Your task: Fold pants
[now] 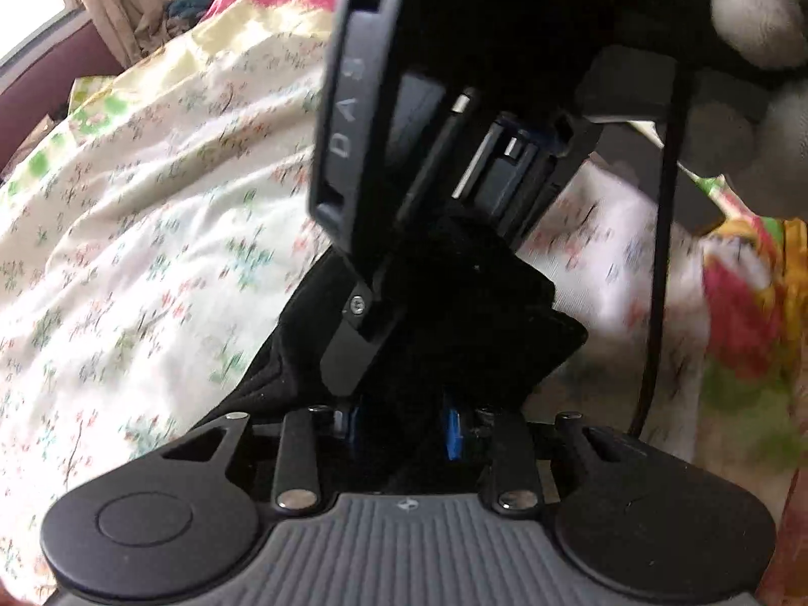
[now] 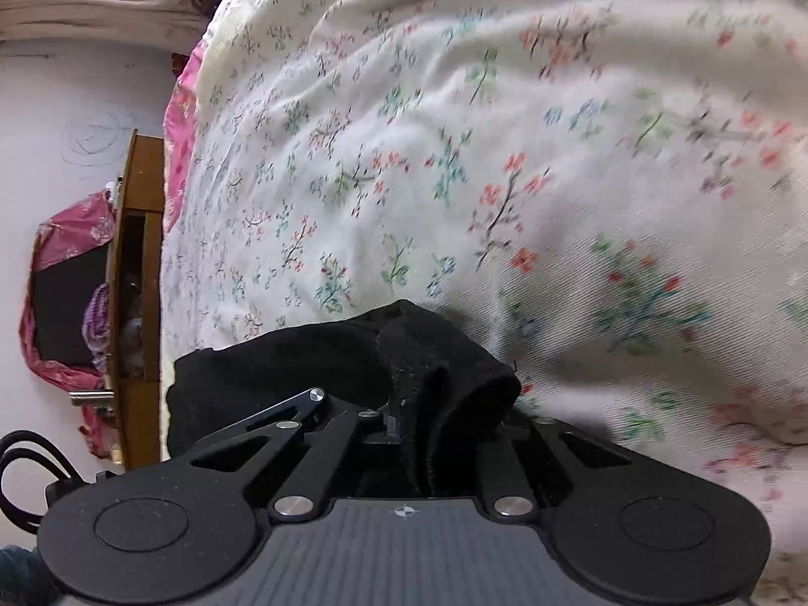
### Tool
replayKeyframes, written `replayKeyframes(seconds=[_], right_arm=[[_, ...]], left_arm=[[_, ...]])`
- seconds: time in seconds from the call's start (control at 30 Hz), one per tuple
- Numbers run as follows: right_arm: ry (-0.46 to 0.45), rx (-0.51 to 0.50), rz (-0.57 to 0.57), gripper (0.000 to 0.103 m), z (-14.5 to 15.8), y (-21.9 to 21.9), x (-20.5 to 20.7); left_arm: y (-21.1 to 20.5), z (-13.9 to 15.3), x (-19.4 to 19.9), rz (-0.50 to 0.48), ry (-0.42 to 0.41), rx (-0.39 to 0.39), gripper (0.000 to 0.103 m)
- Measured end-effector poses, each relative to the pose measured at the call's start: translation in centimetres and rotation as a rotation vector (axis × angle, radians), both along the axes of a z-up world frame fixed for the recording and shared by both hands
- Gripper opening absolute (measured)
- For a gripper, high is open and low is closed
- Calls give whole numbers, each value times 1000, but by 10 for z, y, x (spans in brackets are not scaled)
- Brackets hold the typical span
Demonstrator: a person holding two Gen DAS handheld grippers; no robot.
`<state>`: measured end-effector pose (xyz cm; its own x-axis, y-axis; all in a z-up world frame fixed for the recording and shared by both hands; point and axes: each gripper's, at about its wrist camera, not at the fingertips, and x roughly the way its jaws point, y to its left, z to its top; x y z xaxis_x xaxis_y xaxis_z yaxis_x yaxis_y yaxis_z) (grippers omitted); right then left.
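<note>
The pants point(image 2: 343, 373), black and bunched, sit low in the centre of both views, gathered into a thick wad on the bed point(image 2: 454, 151) rather than laid flat. In the right wrist view a rolled edge of the cloth runs straight down into the right hand-held gripper point(image 2: 404, 434), whose jaws are closed on it. In the left wrist view the pants point(image 1: 464, 318) fill the gap of the left hand-held gripper point(image 1: 399, 419); its blue pads point(image 1: 453, 434) stand part-way apart with cloth between them, but whether they press on it I cannot tell (the fabric is too dark to read there). The right hand-held gripper point(image 1: 353, 343) comes down from the top centre of that view, its tip on the same wad, so both tools meet at one spot.

As a judgement, the fold is somewhere in its middle: the cloth is doubled up at least once, yet no neat, flat rectangle shows. What remains is to lay the bundle down, square it and smooth it on the flowered sheet point(image 1: 151, 202).
</note>
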<state>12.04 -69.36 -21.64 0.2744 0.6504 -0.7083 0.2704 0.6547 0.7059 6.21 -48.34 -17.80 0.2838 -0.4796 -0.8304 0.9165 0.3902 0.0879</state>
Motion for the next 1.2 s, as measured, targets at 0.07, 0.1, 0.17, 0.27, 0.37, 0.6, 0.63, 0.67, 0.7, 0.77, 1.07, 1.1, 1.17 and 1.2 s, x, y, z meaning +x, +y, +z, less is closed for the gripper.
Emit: replayKeyframes(seconds=[0.07, 0.1, 0.17, 0.27, 0.37, 0.6, 0.63, 0.67, 0.7, 0.77, 1.07, 1.1, 1.17, 1.2], right_arm=[[-1, -32, 0, 0, 4, -10, -4], [-11, -57, -9, 0, 11, -17, -8], [-11, -117, -5, 0, 10, -21, -8], [98, -230, -9, 0, -11, -24, -6], [5, -352, -24, 10, 19, -21, -6], [-205, -581, 13, 13, 92, 35, 8], [-245, -604, 42, 15, 100, 57, 13], [-273, -617, 76, 16, 106, 81, 20], [-295, -625, 109, 17, 110, 106, 27], [-330, -615, 202, 19, 112, 166, 44], [-303, -308, 532, 23, 43, 395, 148], [-290, -277, 545, 24, 36, 405, 160], [-255, -204, 627, 27, 26, 420, 179], [-250, -194, 644, 28, 26, 423, 183]], left_arm=[[-7, 3, -3, -24, 4, -34, 38], [-11, 7, -6, -37, -4, -51, 38], [-24, 8, -11, -43, 1, -66, 38], [-34, -7, -19, -112, -25, 22, 38], [9, 13, -16, -108, -27, -26, 42], [208, 56, 24, 256, -91, 47, 47], [242, 59, 33, 324, -99, 53, 49], [277, 60, 41, 391, -123, 67, 50], [306, 59, 47, 446, -146, 85, 51], [375, 47, 67, 581, -155, 154, 52], [558, 3, 52, 652, 57, 183, 56], [553, 2, 52, 647, 62, 188, 56], [559, 6, 57, 651, 74, 171, 56], [548, 8, 59, 658, 77, 169, 55]])
